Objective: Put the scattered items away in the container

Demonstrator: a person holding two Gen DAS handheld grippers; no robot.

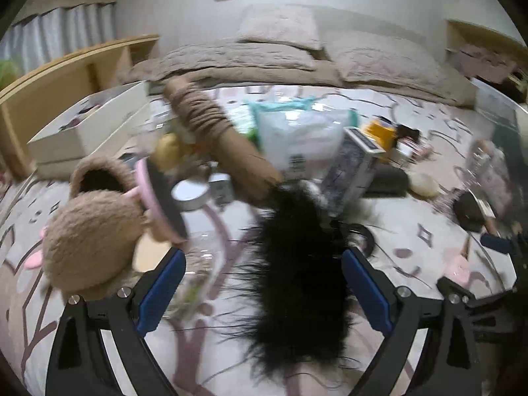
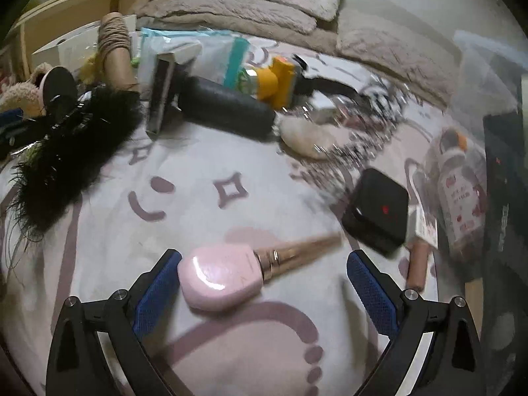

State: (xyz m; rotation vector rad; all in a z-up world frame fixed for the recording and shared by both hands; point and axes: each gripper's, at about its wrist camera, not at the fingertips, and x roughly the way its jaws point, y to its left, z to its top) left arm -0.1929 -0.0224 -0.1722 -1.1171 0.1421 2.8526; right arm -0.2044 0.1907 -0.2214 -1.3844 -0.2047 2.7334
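The left tool (image 1: pixel 262 277) stands wide open with nothing gripped; a black feathery piece (image 1: pixel 293 280) lies on the patterned rug (image 1: pixel 412 231) between its blue pads, touching neither as far as the blurred view lets one tell. Just left of it sit two fuzzy brown slippers (image 1: pixel 89 231) and a pink-rimmed round mirror (image 1: pixel 161 194). Beyond them a rope-wrapped cardboard tube (image 1: pixel 217 138) leans over the heap of clutter, with a white plastic pouch (image 1: pixel 297 138) beside it.

The right tool (image 2: pixel 264 274) is likewise spread wide and holds nothing; a pink bottle with a gold cap (image 2: pixel 231 274) lies on its side between the pads (nearer the left one). Farther out rest a black square case (image 2: pixel 376 211), a dark cylinder (image 2: pixel 227 109) and a yellow bottle (image 2: pixel 277 79). A clear bin (image 2: pixel 485 66) stands at the right edge.
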